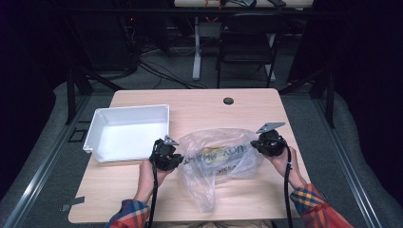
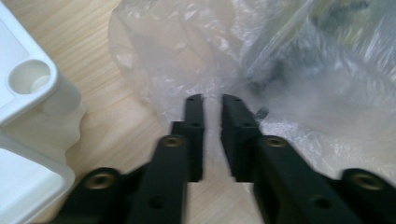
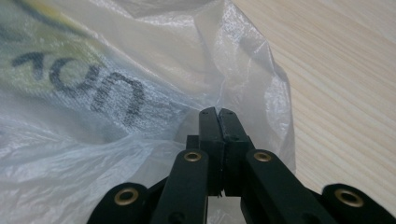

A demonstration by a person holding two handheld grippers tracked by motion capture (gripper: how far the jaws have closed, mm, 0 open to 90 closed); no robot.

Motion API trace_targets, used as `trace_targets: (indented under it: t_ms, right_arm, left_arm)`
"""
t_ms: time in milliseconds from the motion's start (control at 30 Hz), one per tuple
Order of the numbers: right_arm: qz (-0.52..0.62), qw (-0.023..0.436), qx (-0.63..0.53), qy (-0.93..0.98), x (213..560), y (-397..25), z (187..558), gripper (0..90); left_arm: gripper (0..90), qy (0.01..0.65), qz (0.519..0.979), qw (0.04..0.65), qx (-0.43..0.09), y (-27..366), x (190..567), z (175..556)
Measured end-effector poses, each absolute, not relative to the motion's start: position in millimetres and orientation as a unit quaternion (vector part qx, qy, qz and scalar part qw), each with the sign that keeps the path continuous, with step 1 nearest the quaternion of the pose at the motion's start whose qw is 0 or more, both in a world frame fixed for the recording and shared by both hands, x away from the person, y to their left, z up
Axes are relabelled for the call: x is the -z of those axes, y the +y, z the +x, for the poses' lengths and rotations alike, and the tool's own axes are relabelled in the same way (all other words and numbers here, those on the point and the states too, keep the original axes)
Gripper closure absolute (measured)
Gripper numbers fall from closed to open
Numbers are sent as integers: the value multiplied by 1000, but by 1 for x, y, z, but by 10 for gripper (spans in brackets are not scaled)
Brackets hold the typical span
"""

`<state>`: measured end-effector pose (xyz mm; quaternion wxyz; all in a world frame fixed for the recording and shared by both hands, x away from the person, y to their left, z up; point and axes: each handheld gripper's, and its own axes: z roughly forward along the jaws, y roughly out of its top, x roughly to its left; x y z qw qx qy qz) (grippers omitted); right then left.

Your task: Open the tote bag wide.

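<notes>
High view, one plastic bag (image 1: 218, 161), two claws (image 1: 166, 156) (image 1: 267, 142), one white tray (image 1: 128, 133)

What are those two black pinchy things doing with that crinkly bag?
A person holds a gripper in each hand and is working on a clear plastic bag lying on the wooden table. The right gripper is pinched shut on the bag's edge. The left gripper sits at the bag's other side with a narrow gap between its jaws and film in that gap. Something with black lettering lies inside the bag. A white tray sits to the left.
</notes>
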<state>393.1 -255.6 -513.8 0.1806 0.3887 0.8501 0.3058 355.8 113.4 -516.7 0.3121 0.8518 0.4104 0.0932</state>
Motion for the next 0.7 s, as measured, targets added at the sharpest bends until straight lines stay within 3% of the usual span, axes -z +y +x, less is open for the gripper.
trace_targets:
  t_ms: [133, 167, 300, 467, 567, 700]
  right_arm:
    - [384, 174, -315, 850, 510, -256, 388, 900]
    - [383, 171, -319, 850, 509, -255, 386, 900]
    - [381, 167, -321, 851, 507, -253, 384, 900]
    - [370, 162, -326, 855, 505, -246, 380, 900]
    - [363, 161, -327, 857, 503, -243, 378, 900]
    - [360, 163, -329, 858, 503, -241, 377, 900]
  left_arm:
    - [571, 408, 845, 329, -105, 114, 500, 344]
    - [487, 407, 842, 336, -109, 115, 495, 339]
    - [403, 394, 839, 360, -106, 111, 481, 324]
    - [273, 379, 850, 347, -111, 88, 480, 318]
    - [303, 375, 861, 318, -128, 77, 487, 323]
    - [560, 372, 872, 285, -144, 70, 498, 332]
